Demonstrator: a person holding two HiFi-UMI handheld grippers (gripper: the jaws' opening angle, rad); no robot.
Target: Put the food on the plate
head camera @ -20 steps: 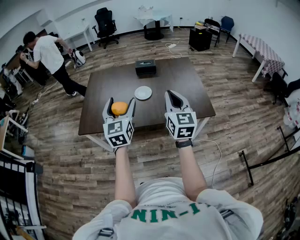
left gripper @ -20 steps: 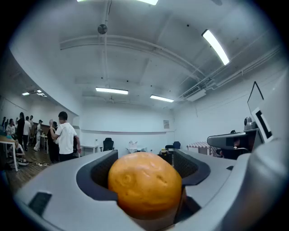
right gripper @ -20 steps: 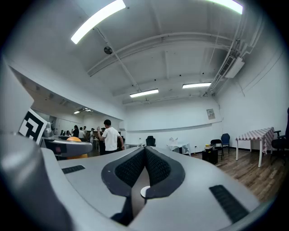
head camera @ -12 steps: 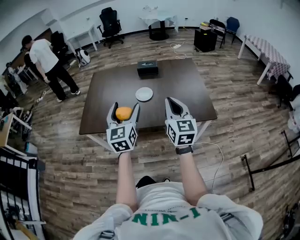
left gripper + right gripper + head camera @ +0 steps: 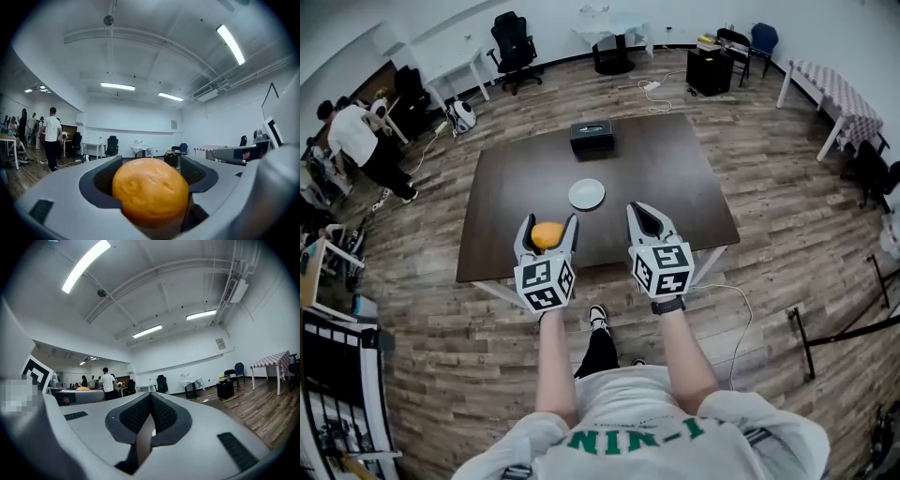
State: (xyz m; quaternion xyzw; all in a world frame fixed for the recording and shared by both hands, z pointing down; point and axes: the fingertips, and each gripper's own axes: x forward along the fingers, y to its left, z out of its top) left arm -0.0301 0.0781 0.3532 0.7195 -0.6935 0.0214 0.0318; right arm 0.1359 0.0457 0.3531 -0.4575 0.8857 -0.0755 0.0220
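A round orange piece of food point(image 5: 547, 235) sits between the jaws of my left gripper point(image 5: 547, 225), which is shut on it just above the table's near edge. In the left gripper view the food point(image 5: 150, 192) fills the space between the pads, and the gripper point(image 5: 150, 164) points level into the room. The small white plate point(image 5: 587, 194) lies bare on the dark brown table point(image 5: 666, 178), a little beyond and right of the food. My right gripper point(image 5: 644, 214) is shut and holds nothing, beside the left one; its jaws point(image 5: 151, 398) meet at the tips.
A black box point(image 5: 592, 137) stands at the table's far edge. A person point(image 5: 356, 141) is bent over near desks at the far left. Office chairs, a white table point(image 5: 609, 33) and a checked-cloth table point(image 5: 830, 89) ring the room. A cable point(image 5: 736, 319) trails on the wooden floor.
Both grippers stay almost still above the table's near edge, the food still held. The person at the far left has moved further left. A foot now shows below the grippers.
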